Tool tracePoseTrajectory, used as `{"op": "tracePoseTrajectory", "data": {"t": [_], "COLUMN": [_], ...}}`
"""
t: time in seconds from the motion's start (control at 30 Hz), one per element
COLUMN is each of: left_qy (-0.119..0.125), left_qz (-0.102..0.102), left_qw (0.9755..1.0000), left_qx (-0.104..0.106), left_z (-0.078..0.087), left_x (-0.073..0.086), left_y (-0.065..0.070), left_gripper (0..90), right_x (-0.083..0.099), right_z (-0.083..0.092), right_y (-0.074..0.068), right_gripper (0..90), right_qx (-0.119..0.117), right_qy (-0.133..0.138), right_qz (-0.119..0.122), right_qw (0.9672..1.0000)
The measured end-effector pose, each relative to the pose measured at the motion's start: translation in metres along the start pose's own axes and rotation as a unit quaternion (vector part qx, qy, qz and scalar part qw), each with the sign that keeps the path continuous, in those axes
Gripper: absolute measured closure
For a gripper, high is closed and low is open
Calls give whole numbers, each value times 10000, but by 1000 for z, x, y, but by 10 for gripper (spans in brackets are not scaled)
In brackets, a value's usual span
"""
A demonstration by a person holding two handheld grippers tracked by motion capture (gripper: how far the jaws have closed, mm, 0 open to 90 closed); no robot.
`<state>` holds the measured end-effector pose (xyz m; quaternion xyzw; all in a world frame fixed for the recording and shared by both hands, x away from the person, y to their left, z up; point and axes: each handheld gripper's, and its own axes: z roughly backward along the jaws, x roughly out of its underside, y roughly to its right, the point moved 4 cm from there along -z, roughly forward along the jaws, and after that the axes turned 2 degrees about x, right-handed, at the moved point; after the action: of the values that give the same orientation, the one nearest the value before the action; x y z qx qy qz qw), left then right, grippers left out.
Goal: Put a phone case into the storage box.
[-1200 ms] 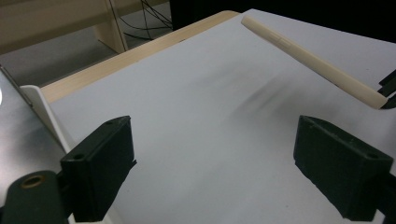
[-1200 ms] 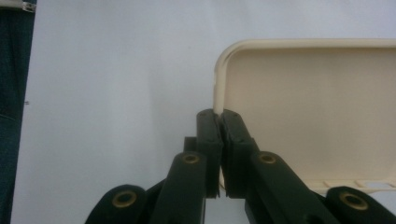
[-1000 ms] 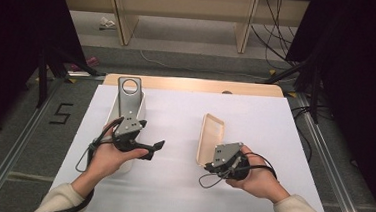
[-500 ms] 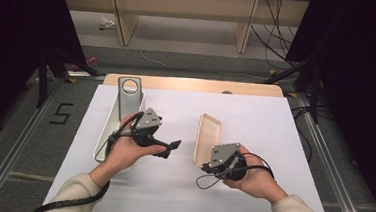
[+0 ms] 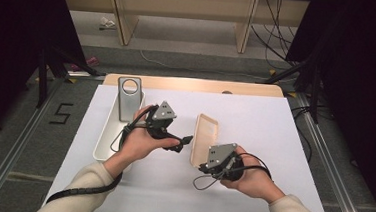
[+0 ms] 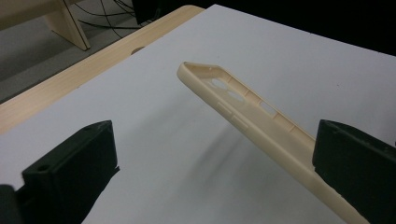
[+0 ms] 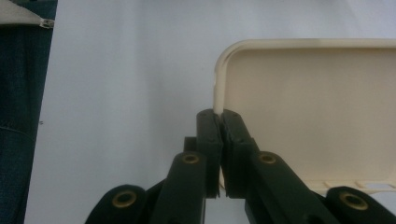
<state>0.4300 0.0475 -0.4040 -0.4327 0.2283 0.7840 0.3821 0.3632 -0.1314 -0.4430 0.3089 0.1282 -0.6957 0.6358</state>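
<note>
A: Where is the cream phone case [image 5: 205, 137] being kept?

B: It is being held on edge over the white table [image 5: 273, 142], tilted, near the table's middle. Its rim is being pinched by the right claw [image 5: 203, 163], whose jaws are being pressed together on the thin wall at a corner, as is being shown in the right gripper view [image 7: 219, 122].

A: And the left claw [image 5: 181, 141]?

B: Its jaws have just been opening and are being held wide apart, with nothing being pressed between them. In the left gripper view the case [image 6: 252, 116] is being seen running toward the right-hand jaw, with the camera cut-outs near its far end.

A: What else is being seen?

B: A white tray [image 5: 104, 135] is being left at the table's left side, with a grey phone [image 5: 129, 98] lying across its far end.
</note>
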Motion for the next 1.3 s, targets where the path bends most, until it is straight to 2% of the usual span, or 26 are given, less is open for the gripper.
{"op": "tracePoseTrajectory", "data": {"t": [0.1,0.2,0.23,0.6,0.7,1.03,1.23,1.3], "left_qy": [-27,-13,-47,-319,-371,-660,-748,-757], "left_qz": [58,245,242,524,651,829,987,968], "left_qw": [10000,9996,9996,9981,9972,9944,9923,9924], "left_qx": [30,101,111,13,-15,33,89,56], "left_z": [-6,-12,-14,-36,-40,-50,-54,-54], "left_x": [-2,-5,-6,-13,-14,-13,-13,-14], "left_y": [0,0,-1,-7,-10,-11,-9,-9], "left_gripper": [0,0,2,87,150,240,387,441], "right_x": [-1,-2,-2,-8,-9,-11,-12,-12], "right_z": [0,-1,-1,-4,-4,-4,-4,-4], "right_y": [0,-1,-1,-6,-7,-8,-8,-9], "right_gripper": [878,878,878,878,878,878,878,878], "right_qx": [11,13,13,0,-13,-13,52,6], "right_qy": [14,3,0,23,35,24,48,22], "right_qz": [20,20,33,134,166,253,310,297], "right_qw": [10000,10000,10000,9999,9999,9997,9995,9996]}}
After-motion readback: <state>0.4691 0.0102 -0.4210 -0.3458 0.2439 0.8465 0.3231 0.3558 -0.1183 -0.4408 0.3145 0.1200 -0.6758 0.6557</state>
